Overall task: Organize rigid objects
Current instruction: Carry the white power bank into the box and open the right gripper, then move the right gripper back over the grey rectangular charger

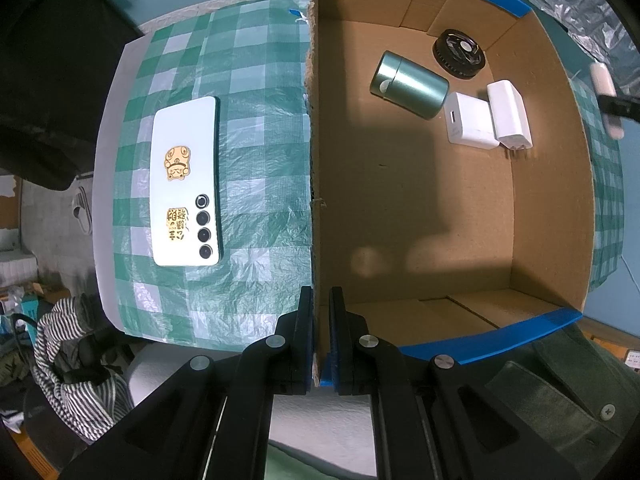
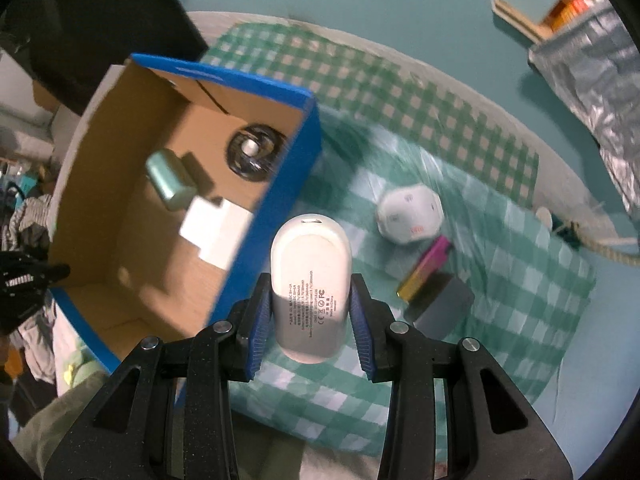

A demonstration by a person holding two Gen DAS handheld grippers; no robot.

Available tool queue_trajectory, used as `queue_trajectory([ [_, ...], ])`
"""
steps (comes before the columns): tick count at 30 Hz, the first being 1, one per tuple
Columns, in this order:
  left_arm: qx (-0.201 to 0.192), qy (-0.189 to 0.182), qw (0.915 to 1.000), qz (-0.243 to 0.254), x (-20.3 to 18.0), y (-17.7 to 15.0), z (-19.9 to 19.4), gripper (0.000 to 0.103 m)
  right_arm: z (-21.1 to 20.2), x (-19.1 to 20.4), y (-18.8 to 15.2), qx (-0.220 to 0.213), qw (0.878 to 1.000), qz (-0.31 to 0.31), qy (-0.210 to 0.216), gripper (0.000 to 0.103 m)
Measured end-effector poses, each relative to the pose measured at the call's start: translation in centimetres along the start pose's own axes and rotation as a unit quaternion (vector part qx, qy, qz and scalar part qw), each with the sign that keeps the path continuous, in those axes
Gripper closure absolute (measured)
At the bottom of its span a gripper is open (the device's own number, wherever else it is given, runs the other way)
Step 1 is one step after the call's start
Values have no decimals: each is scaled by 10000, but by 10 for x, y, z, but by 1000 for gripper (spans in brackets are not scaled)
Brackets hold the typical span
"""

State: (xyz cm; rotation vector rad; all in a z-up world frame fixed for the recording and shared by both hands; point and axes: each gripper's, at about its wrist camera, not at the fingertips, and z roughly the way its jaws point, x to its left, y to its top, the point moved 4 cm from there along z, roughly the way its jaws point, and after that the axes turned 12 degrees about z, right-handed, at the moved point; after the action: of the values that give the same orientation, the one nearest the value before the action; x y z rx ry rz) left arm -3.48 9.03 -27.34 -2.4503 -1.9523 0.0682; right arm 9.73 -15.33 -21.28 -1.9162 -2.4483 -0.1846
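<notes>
Green-checked plastic cloth point(image 1: 248, 92) covers the table under a teal wall, and I work across it from left to right. Farthest left, a white phone point(image 1: 186, 182) lies flat on the cloth, camera side up, well apart from everything else. Just right of it my left gripper point(image 1: 320, 340) has its jaws closed on the near wall of the cardboard box point(image 1: 400, 208), one finger outside and one inside, steadying it.

Inside the box, toward the far end, lie a green metal tin point(image 1: 408, 84) on its side, a black round lid point(image 1: 459, 54) behind it, and two white chargers point(image 1: 490, 120) touching each other. The near half of the floor is bare.

Right of the box my right gripper point(image 2: 307, 312) clamps a white oval case point(image 2: 310, 284), lifted over the cloth just beside the box's blue wall. I judge this the carry step: next I need to swing it left over the rim and let go above the bare floor.

Farther right a white rounded gadget point(image 2: 408, 216), a pink-and-gold bar point(image 2: 426, 272) and a grey block point(image 2: 444, 304) wait on the cloth.
</notes>
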Motion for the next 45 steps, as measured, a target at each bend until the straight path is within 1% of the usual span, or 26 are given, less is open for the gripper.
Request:
queue_trajectory([
  [11, -20, -3, 10000, -22, 1, 0, -2, 96, -3, 40, 19, -90, 9989, -461, 61, 66],
  [16, -19, -2, 10000, -18, 1, -1, -3, 96, 4, 58, 23, -46, 9981, -606, 103, 66],
  [23, -23, 0, 10000, -17, 1, -1, -3, 96, 22, 72, 27, 82, 9975, -697, 92, 66],
  [29, -24, 1, 10000, -17, 1, -1, -3, 96, 39, 77, 25, 198, 9972, -723, 37, 66],
  [36, -20, -2, 10000, -16, 2, -1, -3, 96, 50, 76, 23, 242, 9974, -681, -33, 66],
  [45, -9, -5, 10000, -14, 2, -5, -2, 96, 47, 72, 23, 109, 9982, -583, -69, 66],
])
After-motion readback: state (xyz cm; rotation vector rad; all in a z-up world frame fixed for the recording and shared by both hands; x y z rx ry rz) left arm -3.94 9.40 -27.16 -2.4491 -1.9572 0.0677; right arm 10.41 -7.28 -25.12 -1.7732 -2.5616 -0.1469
